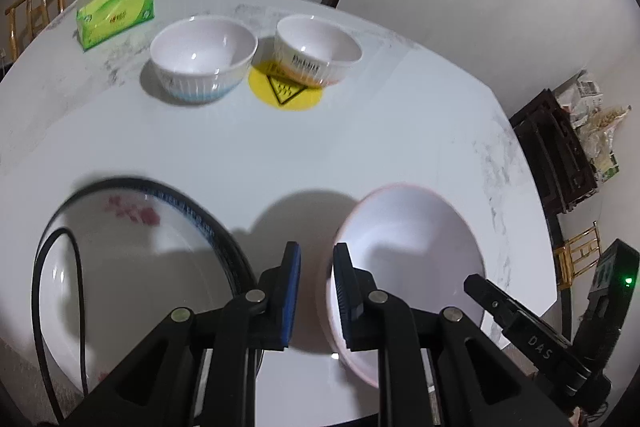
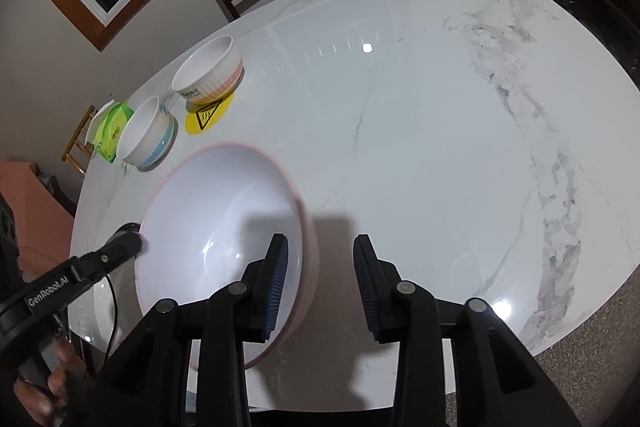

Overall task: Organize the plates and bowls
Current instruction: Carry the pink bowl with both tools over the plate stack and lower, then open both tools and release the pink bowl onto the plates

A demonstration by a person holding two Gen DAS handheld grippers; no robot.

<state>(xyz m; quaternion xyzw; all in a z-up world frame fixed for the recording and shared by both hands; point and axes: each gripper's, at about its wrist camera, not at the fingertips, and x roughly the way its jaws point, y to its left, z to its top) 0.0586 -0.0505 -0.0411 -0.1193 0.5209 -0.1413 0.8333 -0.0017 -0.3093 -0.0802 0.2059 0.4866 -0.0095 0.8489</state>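
Right wrist view: right gripper (image 2: pixel 320 283) seen with jaws apart, straddling near rim of pink-rimmed bowl (image 2: pixel 224 227) without pressing it. Bowl rested on marble table (image 2: pixel 440 147). Left gripper (image 1: pixel 316 291) nearly closed, nothing clamped, narrow gap between pads, positioned between bowl and black-rimmed plate (image 1: pixel 140 259). Beyond: two ribbed bowls (image 1: pixel 204 59), one partly on yellow sticker (image 1: pixel 286 91); green tissue pack (image 1: pixel 116 15) further off.
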